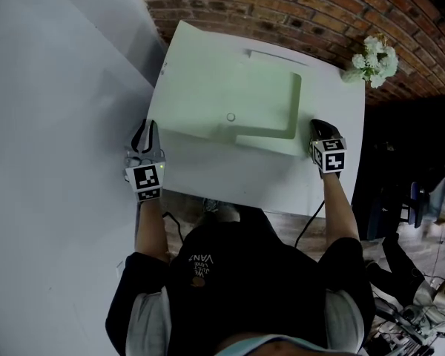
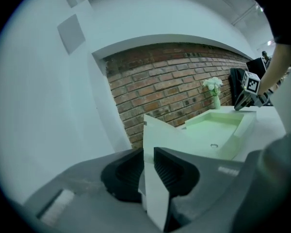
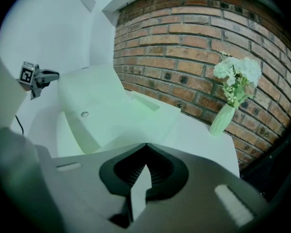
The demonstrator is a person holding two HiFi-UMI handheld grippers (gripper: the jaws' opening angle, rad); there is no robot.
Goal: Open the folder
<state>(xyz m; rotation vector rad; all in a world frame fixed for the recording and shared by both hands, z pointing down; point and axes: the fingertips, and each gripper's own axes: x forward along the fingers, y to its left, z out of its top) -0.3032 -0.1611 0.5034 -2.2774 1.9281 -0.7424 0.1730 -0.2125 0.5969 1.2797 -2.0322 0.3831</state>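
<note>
A pale green folder [image 1: 230, 80] lies open on the white table [image 1: 259, 180], its inner pocket [image 1: 271, 99] and a round snap [image 1: 231, 116] showing. My left gripper [image 1: 143, 133] is at the table's left edge, shut on the edge of the folder's cover [image 2: 157, 130], which stands upright between its jaws [image 2: 148, 152]. My right gripper [image 1: 317, 127] is shut on the folder's thin right edge [image 3: 140, 188], seen between its jaws [image 3: 145, 149]. Each gripper shows in the other's view: the right gripper [image 2: 250, 89], the left gripper [image 3: 36, 76].
A vase of white flowers [image 1: 372, 60] stands at the table's far right corner, by the brick wall [image 1: 297, 6]. A white wall [image 1: 52, 124] runs close along the left side. A cable [image 1: 308, 225] hangs below the table's near edge.
</note>
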